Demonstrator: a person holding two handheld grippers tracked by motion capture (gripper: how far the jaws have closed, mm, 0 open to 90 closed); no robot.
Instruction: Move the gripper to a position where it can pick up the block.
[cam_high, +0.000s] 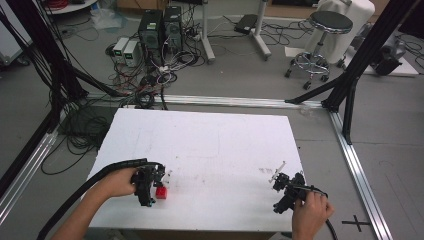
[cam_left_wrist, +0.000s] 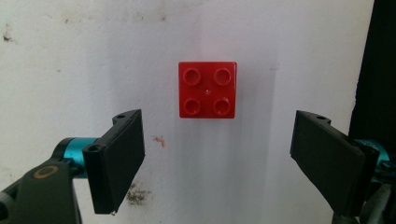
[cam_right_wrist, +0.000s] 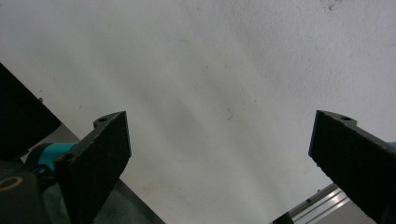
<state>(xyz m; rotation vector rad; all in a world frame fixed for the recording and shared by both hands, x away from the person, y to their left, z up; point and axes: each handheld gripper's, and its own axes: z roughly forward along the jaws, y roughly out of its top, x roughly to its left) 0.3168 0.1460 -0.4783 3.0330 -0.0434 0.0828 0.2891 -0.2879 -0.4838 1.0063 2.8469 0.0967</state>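
Surface: we see a white rectangular foam-like surface with faint scuffs and small marks, set over a grey floor.
Brick: we find a small red square plastic brick with four round studs lying flat near the surface's front left edge; in the high view it sits just beside the left tool.
Left tool: our left tool points down at the surface, its two black jaws spread wide, the brick beyond their tips and apart from both.
Right tool: our right tool hovers near the front right corner, jaws spread wide with bare surface between them.
Hands: the left hand and right hand each grip a tool.
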